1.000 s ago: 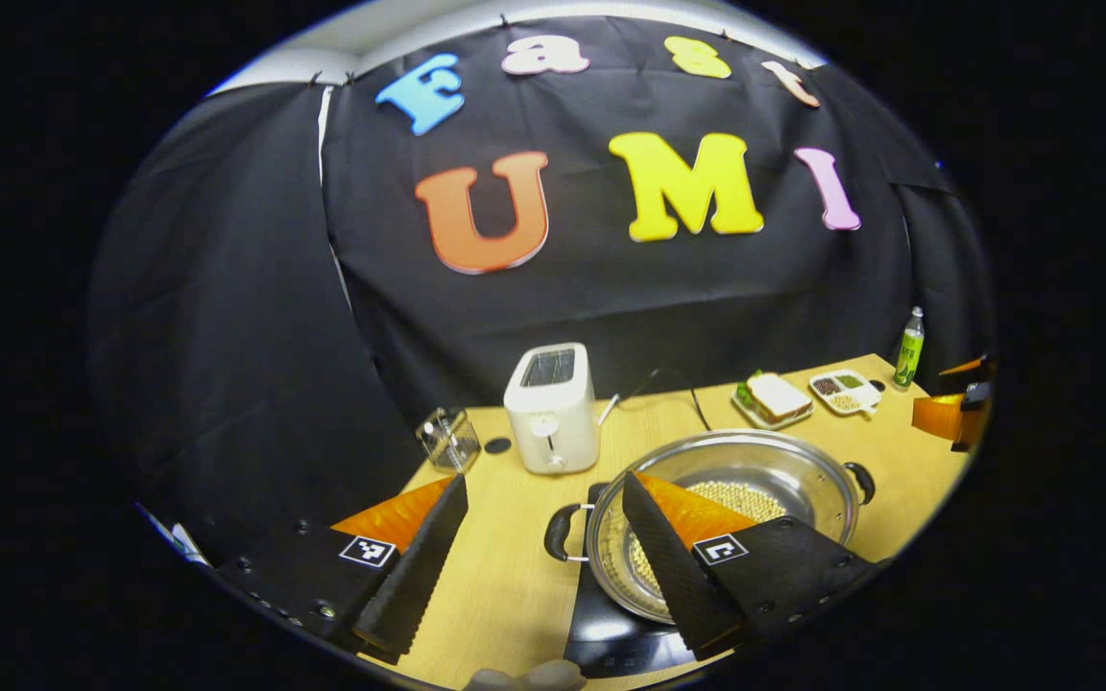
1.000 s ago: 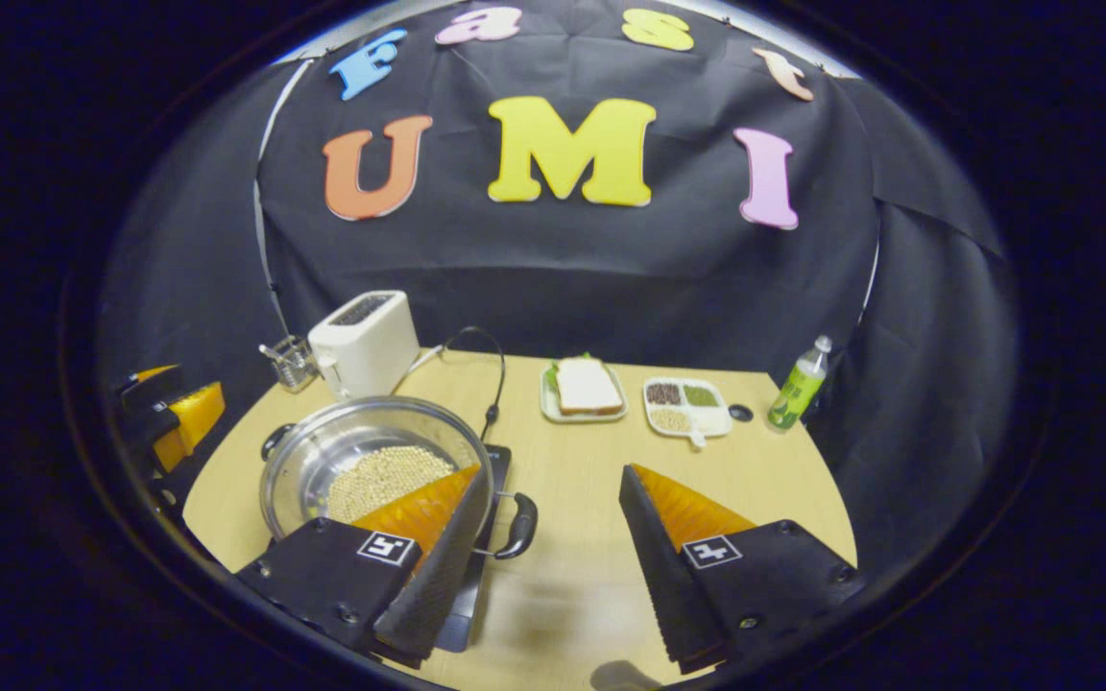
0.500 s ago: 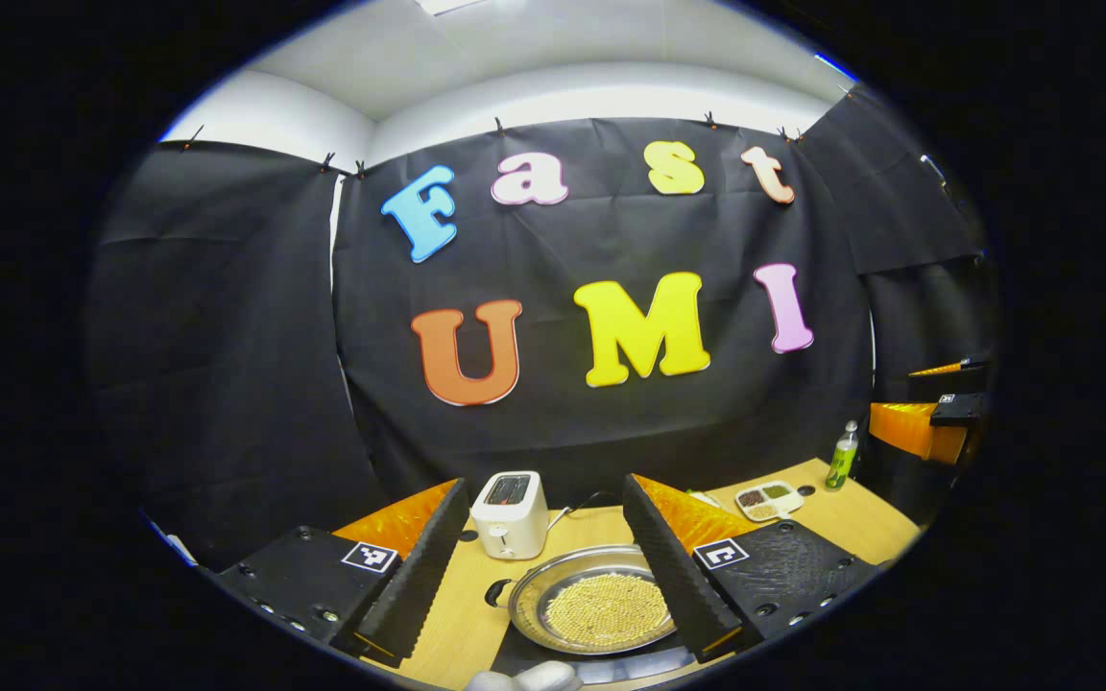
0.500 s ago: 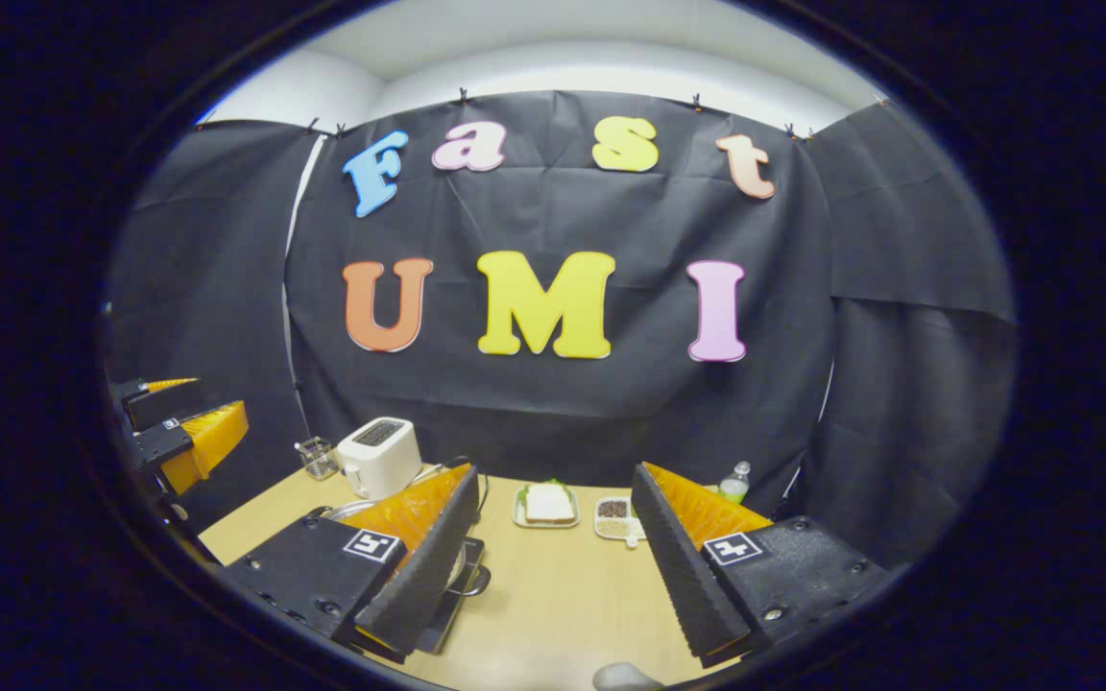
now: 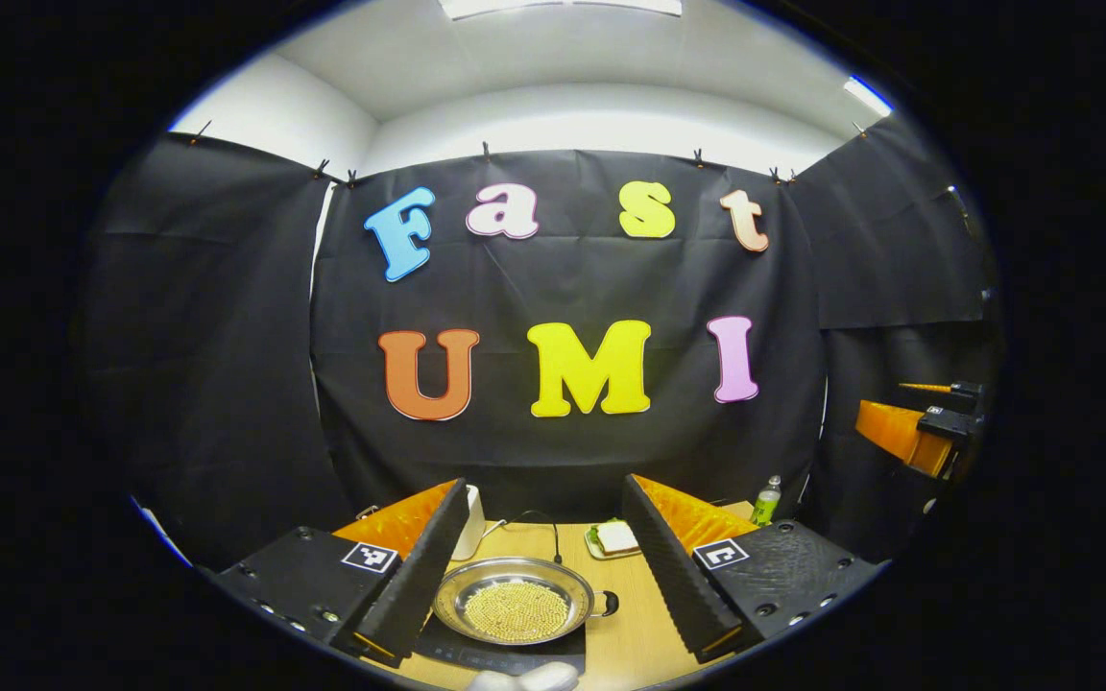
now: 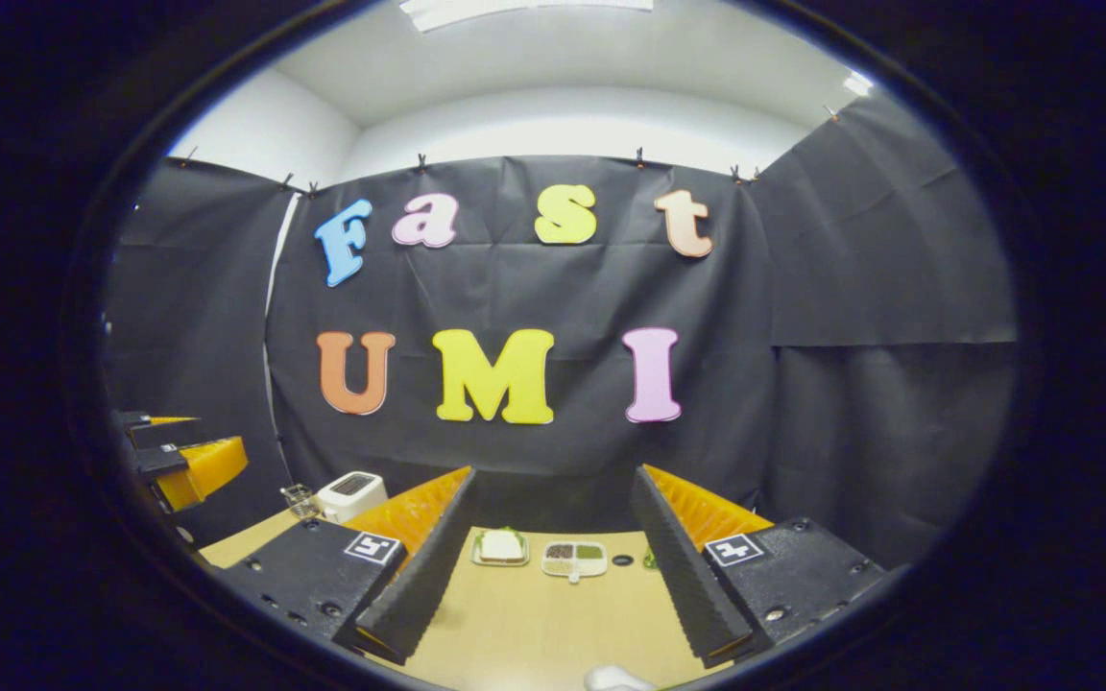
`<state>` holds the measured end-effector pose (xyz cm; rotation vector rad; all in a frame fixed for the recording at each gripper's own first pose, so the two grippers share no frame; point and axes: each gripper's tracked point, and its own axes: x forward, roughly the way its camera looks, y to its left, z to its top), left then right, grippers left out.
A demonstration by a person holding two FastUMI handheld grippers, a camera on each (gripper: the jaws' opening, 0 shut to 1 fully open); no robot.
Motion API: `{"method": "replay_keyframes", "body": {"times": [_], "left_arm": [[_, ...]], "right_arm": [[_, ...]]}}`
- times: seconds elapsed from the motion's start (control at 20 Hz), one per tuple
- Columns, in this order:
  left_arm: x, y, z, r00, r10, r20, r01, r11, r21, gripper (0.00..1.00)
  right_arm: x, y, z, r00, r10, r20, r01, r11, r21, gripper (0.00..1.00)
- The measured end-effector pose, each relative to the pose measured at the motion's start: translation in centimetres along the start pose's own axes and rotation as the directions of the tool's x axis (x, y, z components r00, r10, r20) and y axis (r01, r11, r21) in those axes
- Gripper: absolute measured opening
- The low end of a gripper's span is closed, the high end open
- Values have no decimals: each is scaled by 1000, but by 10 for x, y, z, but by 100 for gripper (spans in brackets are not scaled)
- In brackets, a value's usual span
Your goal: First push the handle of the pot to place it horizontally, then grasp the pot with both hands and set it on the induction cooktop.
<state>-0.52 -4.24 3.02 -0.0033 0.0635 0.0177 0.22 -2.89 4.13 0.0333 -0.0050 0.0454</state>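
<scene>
A: Where is the pot?

B: The round steel pot (image 5: 517, 607), with a layer of pale beans in it, sits on the flat black induction cooktop (image 5: 505, 655) on the light wooden surface (image 5: 635, 629). One black side handle (image 5: 610, 603) sticks out to its right in my left gripper view.

A: And your grippers?

B: My left gripper (image 5: 543, 566) hangs above the pot with its fingers spread wide, holding nothing. My right gripper (image 6: 553, 561) is spread just as wide over bare wood, also holding nothing.

A: What else is on the surface?

B: A white toaster (image 6: 349, 492) at the back left, a small plate with a sandwich (image 6: 501, 547), a white divided dish of grains (image 6: 574, 556), and a green bottle (image 5: 765, 499) at the far right.
</scene>
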Motion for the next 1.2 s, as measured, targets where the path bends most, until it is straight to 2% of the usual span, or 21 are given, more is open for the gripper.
{"method": "replay_keyframes", "body": {"times": [0.25,1.2], "left_arm": [[-8,-13,9,1000,-4,-8,3,999,-37,96],[8,-20,33,999,-2,53,2,1000,-4,96]], "right_arm": [[-17,-17,9,1000,-11,14,11,1000,19,100],[3,-22,-5,998,0,-59,4,998,56,100]]}}
